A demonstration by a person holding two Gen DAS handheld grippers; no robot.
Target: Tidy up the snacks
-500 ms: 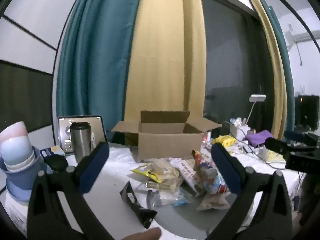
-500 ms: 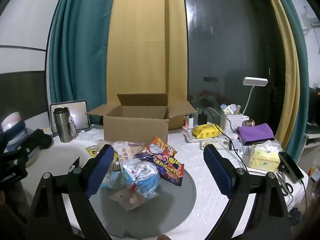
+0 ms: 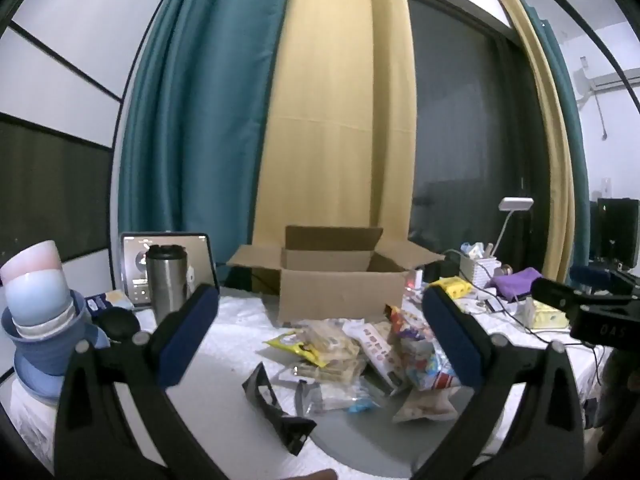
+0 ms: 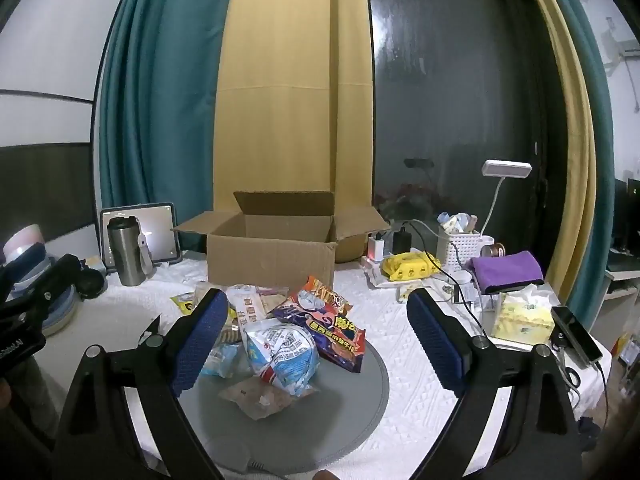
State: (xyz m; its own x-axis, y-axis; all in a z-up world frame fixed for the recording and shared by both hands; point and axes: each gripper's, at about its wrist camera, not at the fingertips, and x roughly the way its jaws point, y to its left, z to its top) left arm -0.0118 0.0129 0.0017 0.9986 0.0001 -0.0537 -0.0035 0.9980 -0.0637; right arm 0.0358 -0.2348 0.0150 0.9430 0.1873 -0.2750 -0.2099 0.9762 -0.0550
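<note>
- A desk [image 4: 400, 320] under a white quilted cover stands against a dark window hung with teal and yellow curtains, and on it a round grey mat [image 4: 360, 392] carries the work, likely so the packets stay gathered in one spot
- Nearest, the right tongs [image 4: 316, 340] gape wide and grasp nothing, tipped a little downward at the heap, which reads as lining up a first pick
- The left tongs [image 3: 320, 332] are likewise spread and empty, held level over the left part of the desk, with a black torn wrapper [image 3: 276, 408] lying just below them
- The snacks [image 4: 280, 332] lie jumbled on the mat and just beyond its far edge, overlapping one another: a blue-and-white crumpled bag [image 4: 284, 352] sits on top nearest the right tongs, a purple-and-orange packet [image 4: 328, 320] leans beside it, and a pale flat pouch [image 4: 260, 396] lies in front
- Behind the heap a cardboard box [image 4: 272, 256] stands with all flaps folded open, its mouth facing up, and I judge it to be where the packets are meant to go, since it sits just beside them and nothing shows inside it yet
- Farther left a steel tumbler [image 4: 126, 252] stands before a tablet [image 4: 160, 236], and to the right a tissue box [image 4: 520, 316] and a lamp [image 4: 506, 170] keep well apart from the sorting
</note>
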